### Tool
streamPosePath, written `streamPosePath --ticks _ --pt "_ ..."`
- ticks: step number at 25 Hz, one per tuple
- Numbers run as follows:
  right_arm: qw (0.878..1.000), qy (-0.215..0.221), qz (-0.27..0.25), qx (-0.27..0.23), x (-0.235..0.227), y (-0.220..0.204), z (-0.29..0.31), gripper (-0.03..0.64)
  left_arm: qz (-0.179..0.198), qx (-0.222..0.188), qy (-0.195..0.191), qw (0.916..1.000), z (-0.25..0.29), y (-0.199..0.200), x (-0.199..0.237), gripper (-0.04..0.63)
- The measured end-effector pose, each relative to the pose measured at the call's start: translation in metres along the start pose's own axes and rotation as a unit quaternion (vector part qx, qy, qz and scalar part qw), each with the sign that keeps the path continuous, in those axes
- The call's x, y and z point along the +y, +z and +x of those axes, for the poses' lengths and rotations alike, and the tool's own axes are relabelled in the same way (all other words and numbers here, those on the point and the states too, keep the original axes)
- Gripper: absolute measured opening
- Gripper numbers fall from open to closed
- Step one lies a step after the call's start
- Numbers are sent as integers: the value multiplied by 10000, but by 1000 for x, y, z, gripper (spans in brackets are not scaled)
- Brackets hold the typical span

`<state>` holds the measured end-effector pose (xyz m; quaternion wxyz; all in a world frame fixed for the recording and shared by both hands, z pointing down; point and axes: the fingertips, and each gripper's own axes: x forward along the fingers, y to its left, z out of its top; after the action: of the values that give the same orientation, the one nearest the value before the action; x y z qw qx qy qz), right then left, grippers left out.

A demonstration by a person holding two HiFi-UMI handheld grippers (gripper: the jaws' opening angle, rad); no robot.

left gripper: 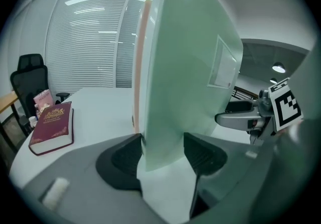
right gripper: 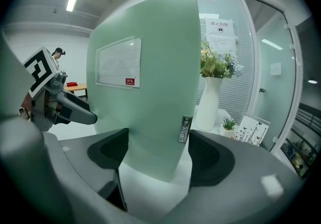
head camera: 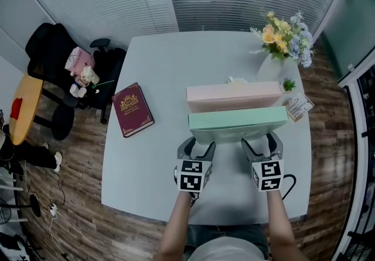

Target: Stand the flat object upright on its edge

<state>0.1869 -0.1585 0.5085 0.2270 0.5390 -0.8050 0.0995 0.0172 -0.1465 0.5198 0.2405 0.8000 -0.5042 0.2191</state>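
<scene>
A mint-green flat box (head camera: 237, 120) stands upright on its long edge on the white table (head camera: 158, 61), just in front of a pink box (head camera: 233, 96) that stands the same way. My left gripper (head camera: 199, 146) straddles the green box's left end, my right gripper (head camera: 260, 140) its right end. In the left gripper view the green box (left gripper: 185, 67) fills the gap between the pads, with both pads against its faces and a sliver of the pink box (left gripper: 138, 67) behind. In the right gripper view the green box (right gripper: 145, 92) sits between both pads, again touching.
A maroon book (head camera: 133, 109) lies flat at the table's left. A white vase of flowers (head camera: 281, 37), a tiny potted plant (head camera: 288, 85) and a printed card (head camera: 299, 107) crowd the far right corner. A black office chair (head camera: 58, 55) stands off the table's left.
</scene>
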Motion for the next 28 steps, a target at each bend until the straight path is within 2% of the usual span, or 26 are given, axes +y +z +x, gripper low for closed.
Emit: streamPosePath --ticks 28 --pt "9995 -111 -110 -258 -3 7 4 371 111 -134 204 9996 3 7 6 264"
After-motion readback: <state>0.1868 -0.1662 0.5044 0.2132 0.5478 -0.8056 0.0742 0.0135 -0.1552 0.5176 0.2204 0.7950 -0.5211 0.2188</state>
